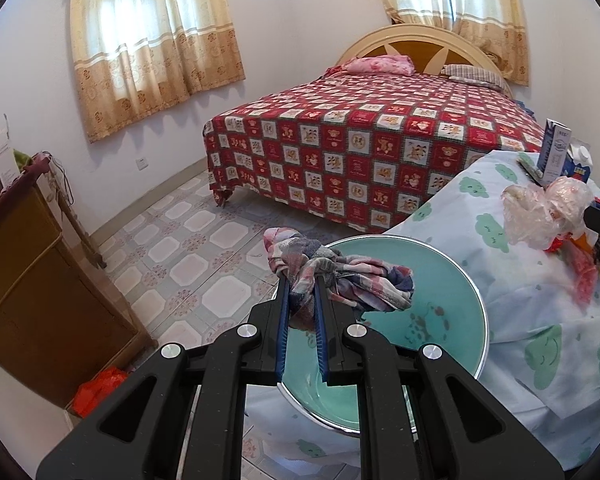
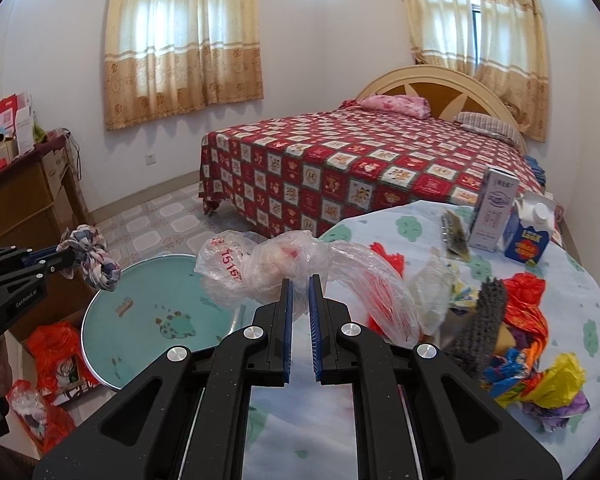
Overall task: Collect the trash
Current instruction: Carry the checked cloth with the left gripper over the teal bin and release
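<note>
Only right wrist shows wrapper pile [image 2: 532, 320] on table [image 2: 380, 420].

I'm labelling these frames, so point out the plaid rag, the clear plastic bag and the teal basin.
plaid rag [image 1: 352, 280], left wrist view, on the bunched middle fold.
clear plastic bag [image 2: 236, 272], right wrist view, on the crumpled left lobe.
teal basin [image 2: 148, 300], right wrist view, on the bare inner floor.

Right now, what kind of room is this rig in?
Almost certainly a home bedroom: a double bed with a red patchwork cover and pillows, curtained windows, and a small table under a cloud-print cloth, littered with wrappers.
</note>
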`<action>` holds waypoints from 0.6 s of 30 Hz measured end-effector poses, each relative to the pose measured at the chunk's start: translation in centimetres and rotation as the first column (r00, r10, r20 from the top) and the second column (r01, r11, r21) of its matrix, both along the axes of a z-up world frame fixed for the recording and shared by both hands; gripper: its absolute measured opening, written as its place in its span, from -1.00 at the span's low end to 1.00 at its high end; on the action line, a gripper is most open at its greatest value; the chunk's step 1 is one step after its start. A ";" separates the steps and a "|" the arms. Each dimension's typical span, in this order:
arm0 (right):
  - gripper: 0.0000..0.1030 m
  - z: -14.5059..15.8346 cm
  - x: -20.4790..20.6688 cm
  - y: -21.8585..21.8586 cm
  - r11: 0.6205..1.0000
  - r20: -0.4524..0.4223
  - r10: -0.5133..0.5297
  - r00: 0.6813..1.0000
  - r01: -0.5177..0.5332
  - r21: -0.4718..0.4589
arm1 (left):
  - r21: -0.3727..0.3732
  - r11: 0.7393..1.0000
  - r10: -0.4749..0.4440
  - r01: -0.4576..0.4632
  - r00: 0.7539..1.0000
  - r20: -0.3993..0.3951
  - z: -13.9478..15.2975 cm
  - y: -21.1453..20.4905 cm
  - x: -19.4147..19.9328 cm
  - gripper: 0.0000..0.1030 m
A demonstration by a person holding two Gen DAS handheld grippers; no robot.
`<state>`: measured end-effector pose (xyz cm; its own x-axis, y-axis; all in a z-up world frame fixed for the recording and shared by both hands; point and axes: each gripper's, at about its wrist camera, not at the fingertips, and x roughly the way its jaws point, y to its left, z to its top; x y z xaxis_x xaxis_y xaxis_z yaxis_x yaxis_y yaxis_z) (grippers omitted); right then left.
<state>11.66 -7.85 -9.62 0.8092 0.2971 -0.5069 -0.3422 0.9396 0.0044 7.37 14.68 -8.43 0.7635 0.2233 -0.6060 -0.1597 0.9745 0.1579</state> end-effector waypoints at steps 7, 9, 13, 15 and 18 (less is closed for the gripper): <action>-0.83 -0.2 0.6 1.5 0.999 -0.004 0.029 1.000 -0.030 -0.017 | 0.000 1.000 0.015 -0.015 1.000 -0.001 -0.1 0.6 -0.1 -0.77; -0.83 -0.3 0.8 1.9 0.999 -0.005 0.037 0.999 -0.037 -0.022 | 0.001 1.000 0.020 -0.020 1.000 -0.002 -0.2 0.8 -0.1 -0.77; -0.83 -0.4 1.1 2.7 0.998 -0.008 0.048 0.999 -0.049 -0.032 | 0.001 1.000 0.027 -0.027 1.000 -0.005 -0.3 1.0 -0.1 -0.76; -0.83 -0.5 1.2 3.0 0.998 -0.010 0.055 0.998 -0.055 -0.036 | 0.000 1.000 0.030 -0.030 1.000 -0.008 -0.3 1.1 -0.1 -0.76; -0.83 -0.6 1.2 3.4 0.997 -0.012 0.061 0.998 -0.061 -0.040 | 0.000 0.999 0.032 -0.032 0.999 -0.010 -0.3 1.2 0.0 -0.76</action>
